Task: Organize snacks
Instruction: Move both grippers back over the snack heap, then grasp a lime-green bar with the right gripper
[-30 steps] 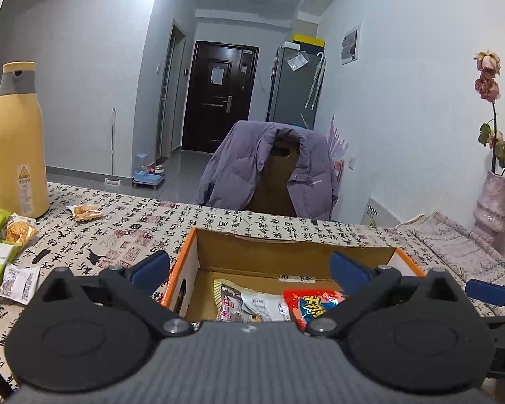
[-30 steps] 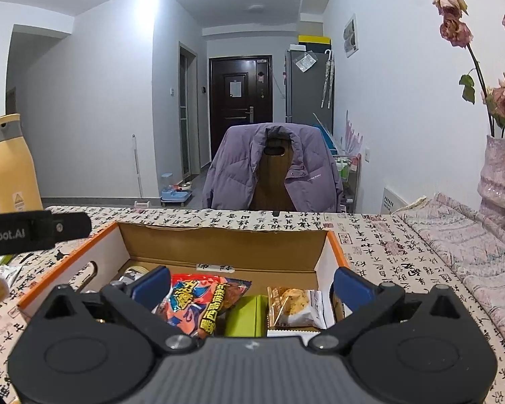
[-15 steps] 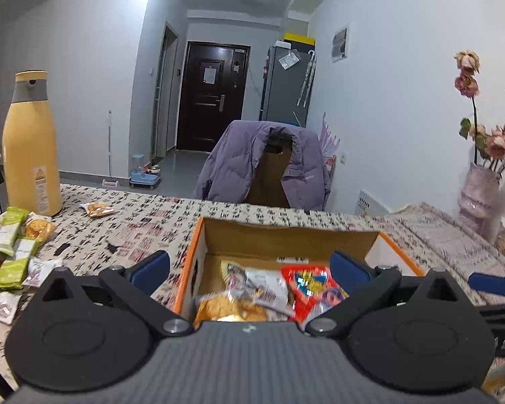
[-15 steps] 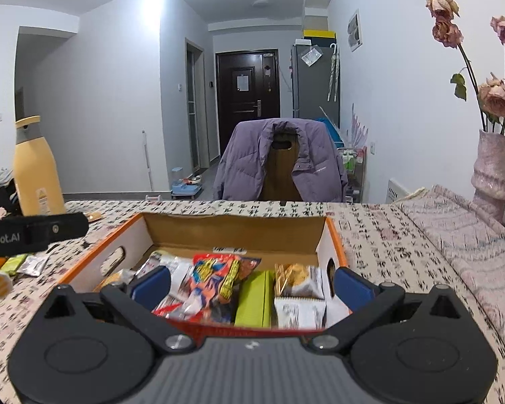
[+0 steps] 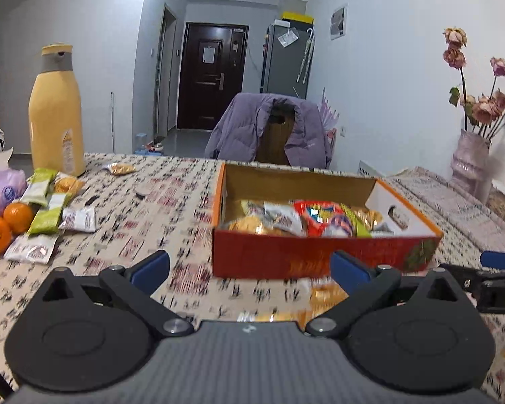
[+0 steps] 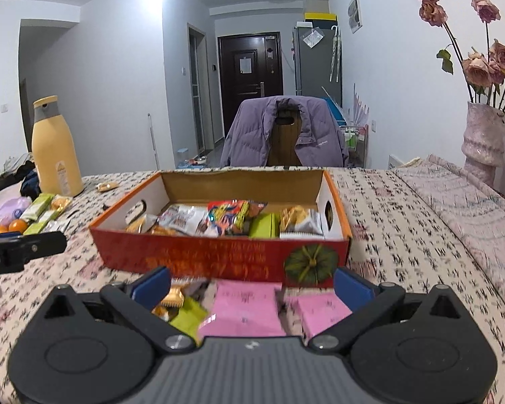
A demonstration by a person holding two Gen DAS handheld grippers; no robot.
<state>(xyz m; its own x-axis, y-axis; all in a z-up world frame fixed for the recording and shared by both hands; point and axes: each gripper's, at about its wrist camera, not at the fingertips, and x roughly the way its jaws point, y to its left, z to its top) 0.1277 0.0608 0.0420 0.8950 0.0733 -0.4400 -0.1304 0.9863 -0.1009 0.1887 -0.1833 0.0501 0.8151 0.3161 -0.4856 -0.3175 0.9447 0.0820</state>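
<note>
A red and orange cardboard box [image 5: 320, 256] [image 6: 219, 257] stands on the patterned table, holding several snack packets [image 6: 229, 220]. My left gripper [image 5: 249, 267] is open and empty, short of the box's front left. My right gripper [image 6: 250, 281] is open and empty in front of the box, above pink packets [image 6: 245, 306], a green packet [image 6: 187, 316] and a gold one [image 6: 173, 298]. An orange packet [image 5: 326, 294] lies before the box in the left wrist view. More loose packets [image 5: 47, 208] lie at the left.
A tall yellow bottle [image 5: 55, 114] stands at the back left, with oranges [image 5: 6, 224] and a purple bag [image 5: 1, 188] near the loose packets. A vase of dried flowers [image 6: 484, 144] stands at the right. A chair with a purple jacket [image 6: 282, 134] is behind the table.
Both grippers have pulled back and risen away from the box. The whole box and the packets in front of it now show. Both stay open.
</note>
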